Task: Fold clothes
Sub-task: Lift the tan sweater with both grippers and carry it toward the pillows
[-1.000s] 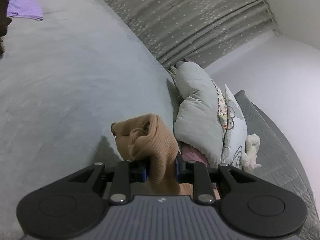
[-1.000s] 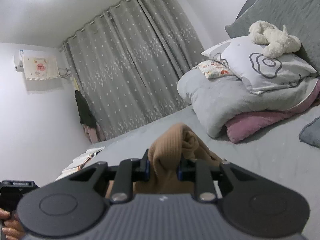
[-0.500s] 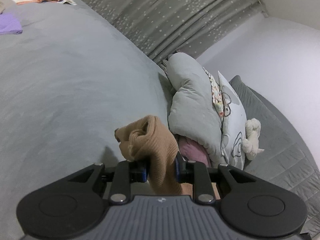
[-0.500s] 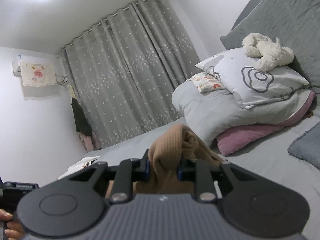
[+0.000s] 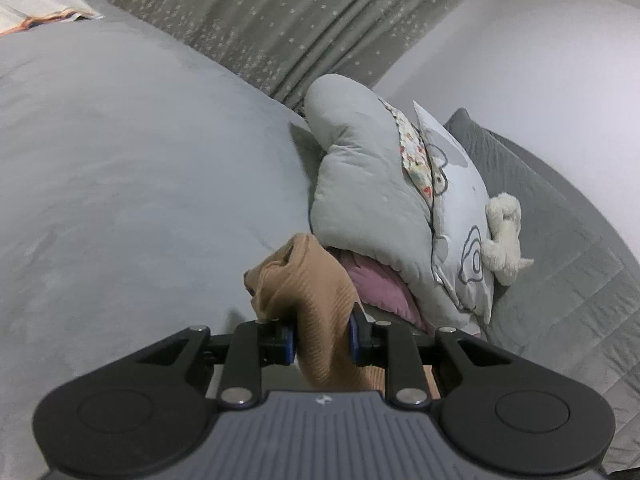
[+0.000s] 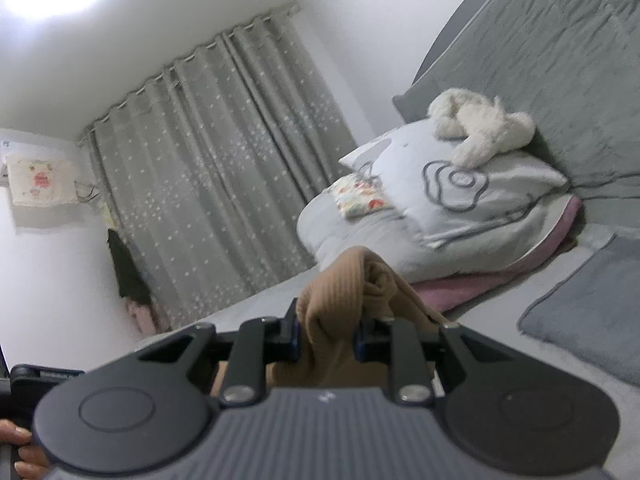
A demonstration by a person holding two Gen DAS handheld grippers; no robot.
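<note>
Left wrist view: left gripper pinched tight on bunched tan ribbed knit garment, lifted above grey bedspread, near stacked grey duvet and white plush toy. Right wrist view: right gripper likewise clamped on tan fabric, raised over bed, star-dotted grey curtains behind.

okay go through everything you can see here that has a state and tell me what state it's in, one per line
left hand-held gripper: shut on the tan ribbed garment
right hand-held gripper: shut on the same garment
tan ribbed garment: bunched, held at two places, unfolded
curtains: drawn closed
grey duvet: folded, stacked on a pink blanket
white plush toy: lying on the printed pillow
</note>
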